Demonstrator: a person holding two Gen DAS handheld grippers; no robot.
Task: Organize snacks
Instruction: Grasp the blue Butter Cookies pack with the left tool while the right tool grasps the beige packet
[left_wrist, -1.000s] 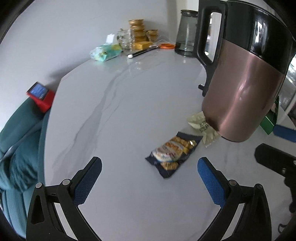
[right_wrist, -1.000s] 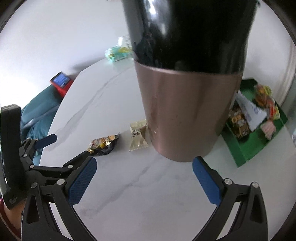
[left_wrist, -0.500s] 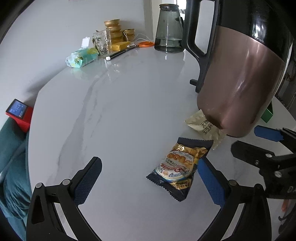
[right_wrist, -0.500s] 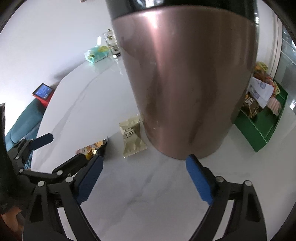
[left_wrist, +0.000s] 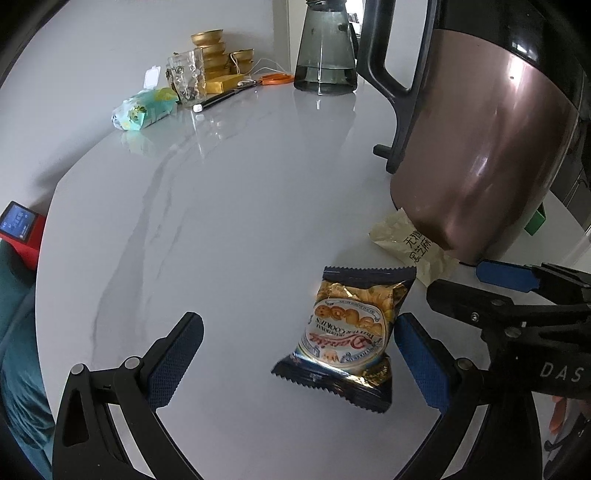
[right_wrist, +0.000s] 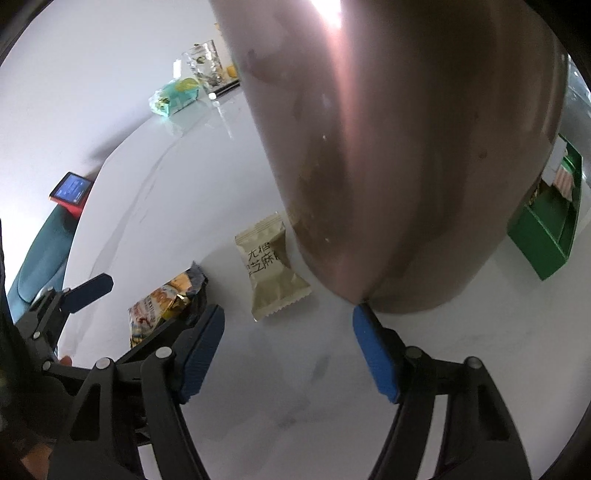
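Up close in the left wrist view, the left gripper (left_wrist: 295, 360) hangs wide open over the table (left_wrist: 229, 221), a cookie pack (left_wrist: 351, 332) lying just inside its right finger. Beyond, a beige sachet (left_wrist: 410, 243) is tucked against the kettle (left_wrist: 480, 147). From the right wrist view, the right gripper (right_wrist: 288, 350) is open too, sachet (right_wrist: 271, 266) ahead, green box (right_wrist: 546, 236) far right.

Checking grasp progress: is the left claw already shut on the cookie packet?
No, the left claw stands wide open, the cookie packet lying flat beside its right finger.
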